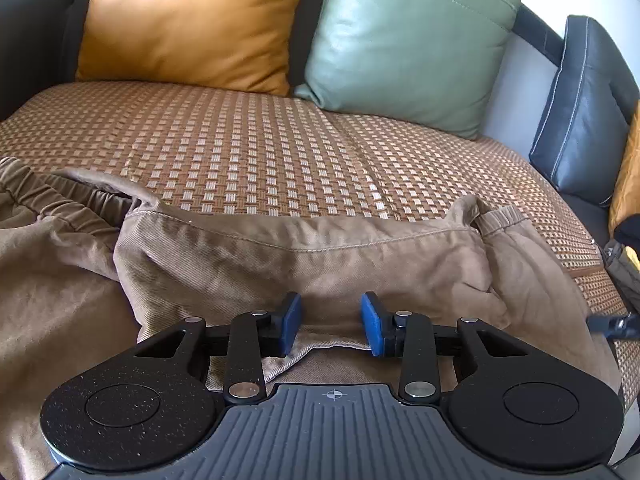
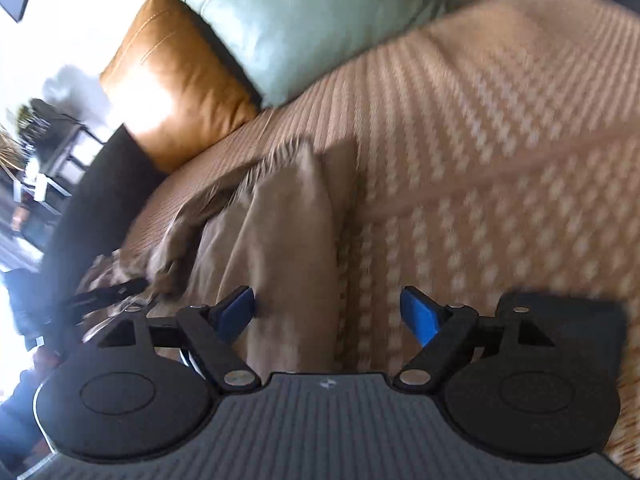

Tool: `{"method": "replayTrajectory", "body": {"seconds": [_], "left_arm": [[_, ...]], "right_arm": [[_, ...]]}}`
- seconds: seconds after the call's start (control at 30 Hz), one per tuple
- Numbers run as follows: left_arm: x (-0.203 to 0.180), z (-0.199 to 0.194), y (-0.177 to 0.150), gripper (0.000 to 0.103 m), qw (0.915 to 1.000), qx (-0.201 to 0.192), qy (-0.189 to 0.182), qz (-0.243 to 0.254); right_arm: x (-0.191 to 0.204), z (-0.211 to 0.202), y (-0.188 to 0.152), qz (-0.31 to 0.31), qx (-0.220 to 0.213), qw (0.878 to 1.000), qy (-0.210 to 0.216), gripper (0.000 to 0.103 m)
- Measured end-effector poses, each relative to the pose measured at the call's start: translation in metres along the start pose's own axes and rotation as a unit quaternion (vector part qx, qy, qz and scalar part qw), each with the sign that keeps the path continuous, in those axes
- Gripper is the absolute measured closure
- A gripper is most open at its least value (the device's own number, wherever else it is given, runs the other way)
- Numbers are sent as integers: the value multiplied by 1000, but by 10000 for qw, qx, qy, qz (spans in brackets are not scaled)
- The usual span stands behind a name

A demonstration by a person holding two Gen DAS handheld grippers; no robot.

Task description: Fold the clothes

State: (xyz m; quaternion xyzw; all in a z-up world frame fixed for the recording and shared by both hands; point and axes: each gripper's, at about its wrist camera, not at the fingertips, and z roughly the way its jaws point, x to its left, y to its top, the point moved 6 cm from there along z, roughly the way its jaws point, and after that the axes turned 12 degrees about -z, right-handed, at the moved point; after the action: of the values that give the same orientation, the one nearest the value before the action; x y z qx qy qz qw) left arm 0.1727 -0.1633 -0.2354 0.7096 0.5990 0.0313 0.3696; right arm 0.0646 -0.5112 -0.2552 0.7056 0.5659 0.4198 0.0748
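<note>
Brown trousers (image 1: 304, 264) lie folded on the woven sofa mat (image 1: 260, 148), elastic waistband at the left and a cuffed leg end at the right. My left gripper (image 1: 331, 326) is open just above the near fabric edge, nothing between its blue pads (image 1: 291, 322). In the blurred right wrist view the trousers (image 2: 276, 248) lie ahead and to the left. My right gripper (image 2: 330, 314) is wide open above the fabric edge and the mat (image 2: 480, 152), holding nothing.
An orange cushion (image 1: 188, 20), a green cushion (image 1: 404, 40) and a dark blue cushion (image 1: 584, 112) lean at the sofa back and right side. The dark sofa arm (image 2: 92, 208) is at the left in the right wrist view.
</note>
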Motion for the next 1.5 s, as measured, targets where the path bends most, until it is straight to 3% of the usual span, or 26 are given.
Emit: {"method": "replayTrajectory", "body": {"seconds": [0.07, 0.13, 0.2, 0.27, 0.37, 0.43, 0.53, 0.6, 0.7, 0.8, 0.9, 1.07, 1.13, 1.2, 1.3, 1.37, 1.5], "left_arm": [[1, 2, 1, 57, 10000, -14, -30, -13], [2, 1, 1, 57, 10000, -21, -54, -25], [2, 2, 1, 57, 10000, -23, -61, -7], [2, 2, 1, 57, 10000, -42, -62, 17], [2, 1, 0, 57, 10000, -76, -51, 36], [1, 1, -2, 57, 9999, -109, -21, 95], [0, 1, -4, 57, 9997, -165, -13, 193], [0, 0, -6, 57, 9995, -206, -43, 227], [1, -1, -7, 57, 9995, -251, -77, 178], [7, -2, -6, 57, 9995, -272, -185, -33], [17, -6, -6, 57, 9982, -331, -383, -330], [43, -23, -1, 53, 9910, -107, -798, -1065], [61, -47, -2, 53, 9837, 39, -1057, -1456], [80, -79, -7, 51, 9807, -4, -1252, -1505], [116, -128, -16, 47, 9833, -331, -1168, -1353], [145, -154, -19, 45, 9814, -487, -1085, -1509], [199, -181, -6, 45, 9823, -782, -471, -1635]], "right_arm": [[-1, 0, -4, -20, -139, 9998, 170, 20], [2, 0, -7, 76, 36, 9983, 573, 28], [6, 3, -14, 170, 335, 9943, 999, 29], [14, 9, -17, 130, 435, 9919, 1190, 29], [22, 27, -10, 431, 261, 9899, 1325, 29], [27, 42, -5, 690, 126, 9901, 1214, 48], [40, 37, 1, 839, 54, 9908, 1063, 67], [58, 14, 12, 832, -226, 9896, 1150, 70], [108, -9, 40, 367, -297, 9934, 1042, 71], [174, -15, 73, -279, -91, 9964, 797, 71], [250, -8, 90, -1192, 338, 9919, 262, 71], [359, 27, 102, -2518, 1056, 9594, -710, 71], [395, 42, 101, -2997, 1260, 9400, -1033, 71], [417, 53, 97, -3266, 1402, 9266, -1227, 71], [443, 72, 87, -3606, 1578, 9075, -1467, 70], [461, 90, 79, -3835, 1732, 8936, -1561, 69], [498, 140, 50, -4377, 2133, 8564, -1715, 66]]}}
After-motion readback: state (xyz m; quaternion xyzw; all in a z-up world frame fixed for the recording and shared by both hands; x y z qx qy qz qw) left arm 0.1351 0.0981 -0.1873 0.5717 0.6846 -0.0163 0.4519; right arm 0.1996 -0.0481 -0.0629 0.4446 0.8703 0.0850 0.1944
